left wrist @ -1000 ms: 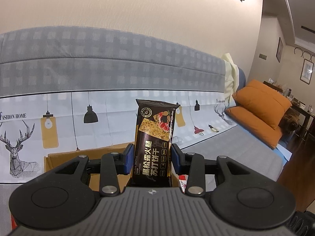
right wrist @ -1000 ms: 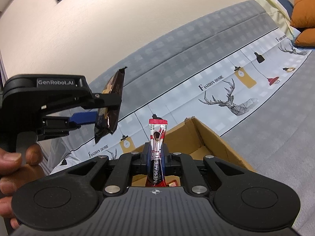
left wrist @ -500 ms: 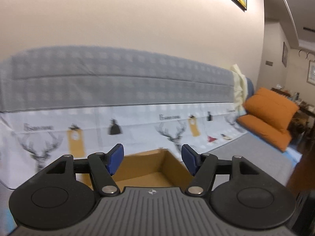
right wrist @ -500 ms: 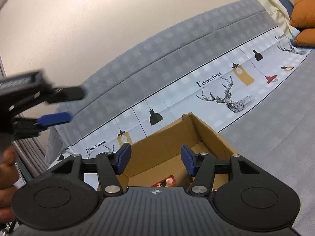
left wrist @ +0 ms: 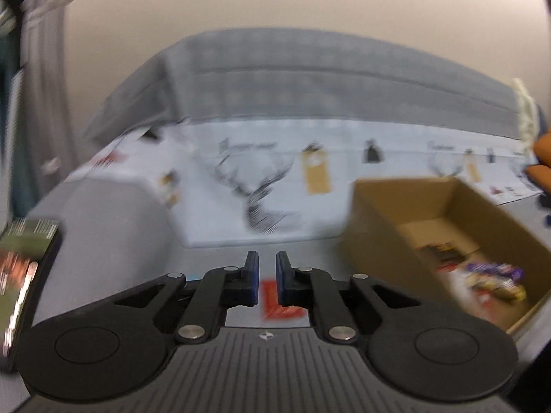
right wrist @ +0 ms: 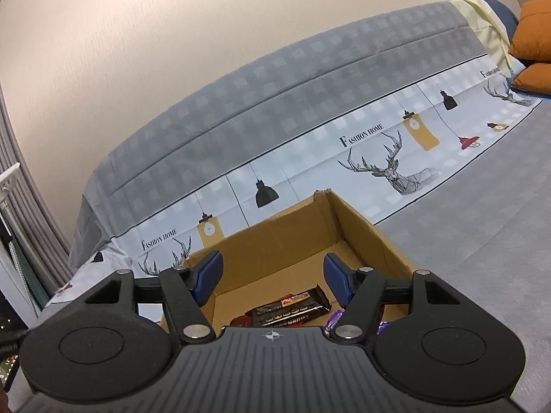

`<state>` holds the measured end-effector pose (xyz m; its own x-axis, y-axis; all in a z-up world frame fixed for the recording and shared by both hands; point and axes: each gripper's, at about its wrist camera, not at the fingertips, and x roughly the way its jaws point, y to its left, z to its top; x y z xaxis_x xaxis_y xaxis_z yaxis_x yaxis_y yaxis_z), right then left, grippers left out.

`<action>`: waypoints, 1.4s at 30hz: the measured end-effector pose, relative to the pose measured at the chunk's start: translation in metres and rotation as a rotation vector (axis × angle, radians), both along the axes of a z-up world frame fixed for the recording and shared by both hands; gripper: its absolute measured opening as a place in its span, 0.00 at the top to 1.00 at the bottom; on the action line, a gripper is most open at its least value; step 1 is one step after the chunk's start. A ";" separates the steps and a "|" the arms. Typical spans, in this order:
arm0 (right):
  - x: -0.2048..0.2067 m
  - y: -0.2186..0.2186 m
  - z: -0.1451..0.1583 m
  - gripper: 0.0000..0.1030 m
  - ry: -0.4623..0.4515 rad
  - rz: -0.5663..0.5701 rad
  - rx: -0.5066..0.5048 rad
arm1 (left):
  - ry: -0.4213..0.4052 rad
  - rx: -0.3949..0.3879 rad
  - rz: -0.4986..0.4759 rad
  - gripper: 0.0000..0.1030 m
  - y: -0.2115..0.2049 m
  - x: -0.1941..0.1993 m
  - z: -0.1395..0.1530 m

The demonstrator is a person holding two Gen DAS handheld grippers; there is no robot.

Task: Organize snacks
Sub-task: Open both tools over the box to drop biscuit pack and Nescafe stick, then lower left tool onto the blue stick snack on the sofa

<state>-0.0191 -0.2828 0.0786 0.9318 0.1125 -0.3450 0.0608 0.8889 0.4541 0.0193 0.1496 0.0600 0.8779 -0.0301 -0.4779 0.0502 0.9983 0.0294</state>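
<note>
The open cardboard box sits on the grey sofa seat. A dark cracker packet and a purple wrapper lie inside it. My right gripper hovers over the box's near edge, its jaws opening with nothing between them. The left wrist view is blurred by motion. There my left gripper is shut and empty, left of the box and low over the seat. A red packet lies on the seat just beyond its fingertips. Purple and yellow wrappers show in the box.
A grey and white printed cover drapes the sofa back behind the box. Orange cushions lie at the far right. A dark flat object rests at the left edge of the seat. A curtain hangs at the left.
Both grippers let go of their snacks: the left dropped the cracker packet, the right the red stick. The left then swung left and down and shut. The right stayed put and opened wider.
</note>
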 end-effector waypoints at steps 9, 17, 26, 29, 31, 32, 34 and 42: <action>0.010 0.028 0.002 0.64 0.040 0.064 -0.104 | 0.157 -0.061 0.125 0.91 0.033 0.042 -0.025; 0.019 0.043 0.001 0.62 0.075 0.081 -0.142 | 0.230 -0.029 0.280 0.91 0.036 0.086 -0.054; 0.025 0.056 -0.001 0.60 0.096 0.099 -0.182 | 0.279 0.061 0.334 0.56 0.035 0.121 -0.088; 0.026 0.054 -0.001 0.56 0.102 0.094 -0.182 | 0.298 0.056 0.339 0.56 0.035 0.125 -0.097; 0.027 0.054 -0.002 0.54 0.108 0.088 -0.181 | 0.326 0.045 0.357 0.56 0.037 0.131 -0.106; 0.028 0.054 -0.002 0.54 0.111 0.087 -0.180 | 0.333 0.040 0.365 0.56 0.038 0.133 -0.108; 0.029 0.055 -0.003 0.54 0.118 0.088 -0.181 | 0.348 0.012 0.380 0.57 0.042 0.136 -0.112; 0.035 0.062 -0.005 0.53 0.136 0.100 -0.206 | 0.336 -0.030 0.366 0.77 0.044 0.134 -0.111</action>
<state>0.0160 -0.2212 0.0735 0.8633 0.1163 -0.4911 0.0159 0.9663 0.2568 0.1528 0.1937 -0.0507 0.6307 0.2335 -0.7401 -0.3022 0.9523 0.0430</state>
